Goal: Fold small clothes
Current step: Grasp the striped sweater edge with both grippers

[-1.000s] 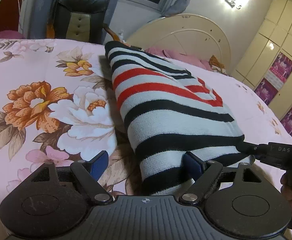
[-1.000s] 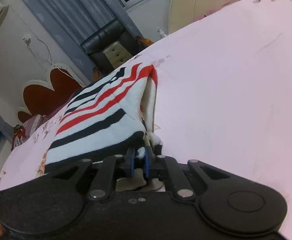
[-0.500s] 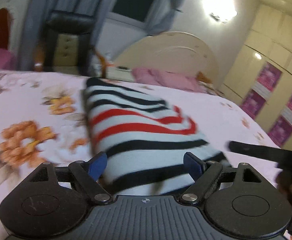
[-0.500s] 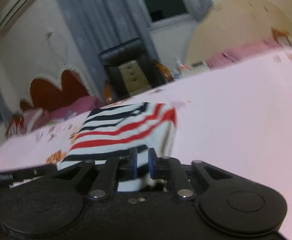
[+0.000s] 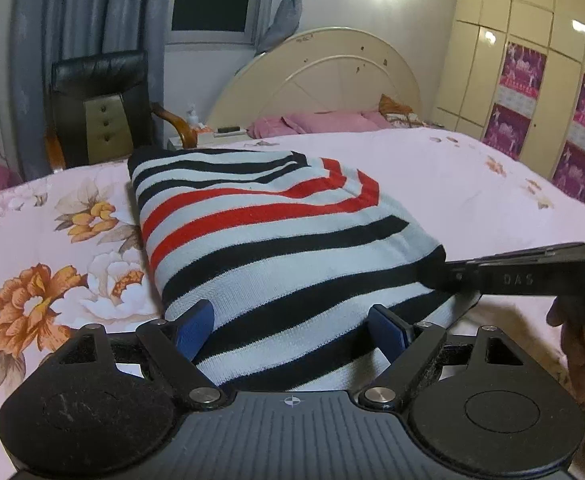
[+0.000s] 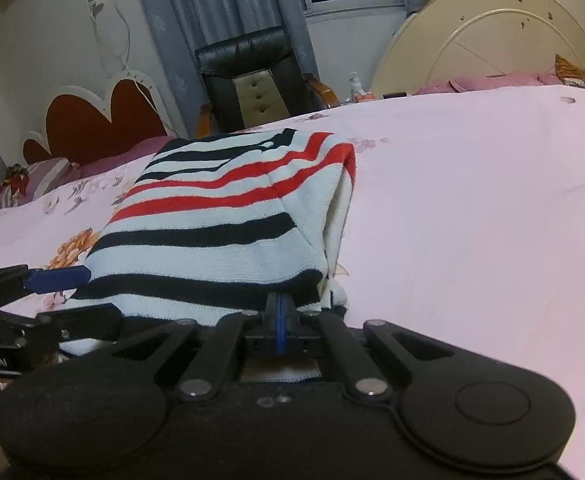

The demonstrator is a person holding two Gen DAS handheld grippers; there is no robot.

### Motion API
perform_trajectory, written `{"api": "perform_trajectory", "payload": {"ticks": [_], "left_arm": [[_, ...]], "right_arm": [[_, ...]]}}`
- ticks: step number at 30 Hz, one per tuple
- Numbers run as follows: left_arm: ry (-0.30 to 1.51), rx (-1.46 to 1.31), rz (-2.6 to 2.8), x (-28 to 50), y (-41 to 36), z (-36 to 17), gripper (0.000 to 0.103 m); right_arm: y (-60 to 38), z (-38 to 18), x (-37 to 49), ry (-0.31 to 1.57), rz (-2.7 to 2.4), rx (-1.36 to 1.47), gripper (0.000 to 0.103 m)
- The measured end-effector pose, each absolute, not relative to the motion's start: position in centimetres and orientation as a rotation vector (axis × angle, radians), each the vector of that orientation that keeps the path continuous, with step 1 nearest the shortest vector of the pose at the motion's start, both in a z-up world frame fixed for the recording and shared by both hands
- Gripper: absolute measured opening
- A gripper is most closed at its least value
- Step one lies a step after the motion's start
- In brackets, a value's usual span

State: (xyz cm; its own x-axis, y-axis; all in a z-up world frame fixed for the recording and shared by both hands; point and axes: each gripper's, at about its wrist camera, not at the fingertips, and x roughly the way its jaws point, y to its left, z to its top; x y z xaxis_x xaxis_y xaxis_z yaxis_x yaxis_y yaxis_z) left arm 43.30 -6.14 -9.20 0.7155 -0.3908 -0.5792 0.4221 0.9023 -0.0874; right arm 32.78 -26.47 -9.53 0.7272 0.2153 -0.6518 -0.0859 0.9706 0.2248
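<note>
Bedding in pink, a floral bed sheet [image 5: 44, 248], is filling the middle of both views, carrying one folded striped sweater [image 5: 276, 236] lying at centre frame. One black armchair [image 5: 100, 104] is standing in the upper left of the left wrist view, beside one cream headboard [image 5: 320, 80]. Two tongs are working at the sweater's near edge: the left tongs [image 5: 290, 330] are gaping wide, straddling the hem, while the right tongs [image 6: 280, 316] are pinching shut on the sweater's near right corner.
</note>
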Motion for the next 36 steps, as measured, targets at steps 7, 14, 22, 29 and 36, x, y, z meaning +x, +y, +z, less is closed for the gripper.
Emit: {"api": "perform_trajectory", "payload": {"ticks": [7,14,22,29,36], "left_arm": [[0.649,0.075,-0.421,43.3,-6.6,-8.7,0.094],[0.667,0.084,-0.414,43.2,-6.4,-8.2,0.094],[0.679,0.034,-0.407,44.2,-4.4,-7.6,0.094],[0.803,-0.409,-0.445,48.0,1.7,-9.5,0.093],[0.916,-0.636,-0.524,50.9,3.4,-13.2,0.093]], "right_arm": [[-26.7,-7.9,33.1,0.77,0.18,0.254,0.015],[-25.8,-6.5,33.0,0.746,0.186,0.227,0.025],[-27.2,-5.8,34.5,0.74,0.195,0.276,0.027],[-32.5,-6.8,37.4,0.774,0.213,0.598,0.047],[-35.8,-11.1,40.4,0.92,0.285,0.777,0.052]]}}
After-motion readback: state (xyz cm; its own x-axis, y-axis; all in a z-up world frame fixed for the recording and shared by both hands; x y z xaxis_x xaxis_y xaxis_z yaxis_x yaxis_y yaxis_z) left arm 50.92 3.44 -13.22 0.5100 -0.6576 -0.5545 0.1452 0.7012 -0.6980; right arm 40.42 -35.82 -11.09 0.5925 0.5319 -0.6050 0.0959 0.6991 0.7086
